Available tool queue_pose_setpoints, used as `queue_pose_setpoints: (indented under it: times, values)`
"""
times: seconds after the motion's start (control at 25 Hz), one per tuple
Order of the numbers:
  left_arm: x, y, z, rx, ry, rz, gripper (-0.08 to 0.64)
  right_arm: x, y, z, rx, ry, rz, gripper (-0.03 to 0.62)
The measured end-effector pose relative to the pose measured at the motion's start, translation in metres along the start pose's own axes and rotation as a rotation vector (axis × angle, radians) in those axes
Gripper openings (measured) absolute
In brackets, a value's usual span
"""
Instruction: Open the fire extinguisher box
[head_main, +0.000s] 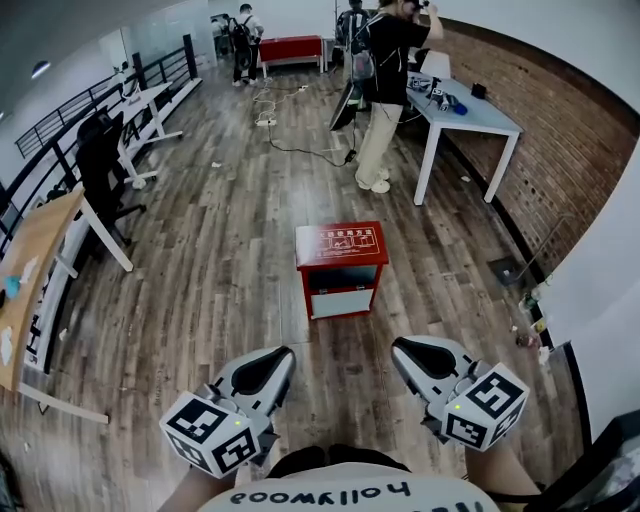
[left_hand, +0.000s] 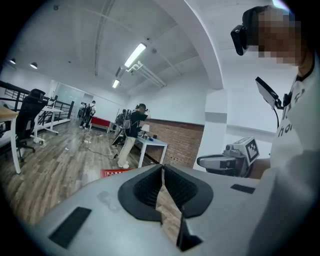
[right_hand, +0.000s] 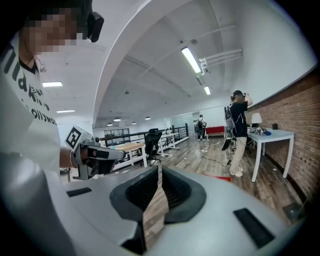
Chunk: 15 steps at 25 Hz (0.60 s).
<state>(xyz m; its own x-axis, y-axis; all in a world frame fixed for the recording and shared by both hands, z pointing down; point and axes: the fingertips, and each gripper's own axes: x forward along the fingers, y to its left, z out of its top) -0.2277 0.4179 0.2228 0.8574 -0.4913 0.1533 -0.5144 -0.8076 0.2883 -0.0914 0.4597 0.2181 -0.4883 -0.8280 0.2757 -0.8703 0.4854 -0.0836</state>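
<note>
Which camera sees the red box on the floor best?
The head view: it shows the whole red box from above, lid and pale front. The left gripper view catches only a thin sliver of the red box; the right gripper view shows a similar sliver.

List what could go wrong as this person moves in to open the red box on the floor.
Both the left tool and right tool are shut and well short of the red box; arriving shut, they may only shove it.
The box seems to stand free on the wooden floor, so pulling it open might slide or tip it.
</note>
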Motion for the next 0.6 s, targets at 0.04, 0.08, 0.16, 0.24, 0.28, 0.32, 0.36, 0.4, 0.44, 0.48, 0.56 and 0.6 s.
queue_pose_setpoints:
  times: [0.04,0.08,0.16,0.24,0.28,0.32,0.36,0.4,0.44,0.48,0.56,0.6]
  values:
    - [0.002,0.0,-0.001,-0.005,-0.001,0.003,0.021,0.0,0.0,0.0,-0.016,0.005,0.004,0.011]
    - [0.004,0.0,-0.001,-0.009,-0.001,0.007,0.021,0.001,0.0,-0.001,-0.026,0.009,0.008,0.011]
    - [0.008,-0.002,-0.005,-0.01,0.004,0.009,0.021,0.0,-0.003,-0.004,-0.032,0.018,0.022,0.011]
    - [0.012,-0.002,-0.01,-0.003,0.014,0.014,0.021,-0.002,-0.006,-0.008,-0.035,0.026,0.037,0.011]
    - [0.014,-0.002,-0.012,-0.002,0.016,0.019,0.021,-0.004,-0.008,-0.009,-0.038,0.027,0.042,0.012]
    - [0.015,-0.001,-0.014,-0.003,0.015,0.027,0.021,-0.007,-0.01,-0.01,-0.041,0.026,0.044,0.011]
    - [0.015,0.0,-0.015,-0.005,0.01,0.038,0.021,-0.009,-0.013,-0.011,-0.042,0.023,0.044,0.011]
    - [0.015,0.001,-0.015,-0.008,0.002,0.052,0.021,-0.011,-0.017,-0.01,-0.041,0.016,0.045,0.011]
    - [0.016,0.002,-0.014,-0.011,-0.008,0.066,0.021,-0.013,-0.021,-0.01,-0.037,0.006,0.045,0.011]
    - [0.016,0.003,-0.013,-0.013,-0.016,0.078,0.021,-0.014,-0.025,-0.009,-0.029,-0.007,0.045,0.011]
    - [0.016,0.002,-0.012,-0.014,-0.023,0.093,0.021,-0.018,-0.032,-0.008,-0.006,-0.034,0.046,0.011]
    - [0.017,0.001,-0.012,-0.014,-0.023,0.096,0.021,-0.019,-0.036,-0.009,0.007,-0.044,0.045,0.011]
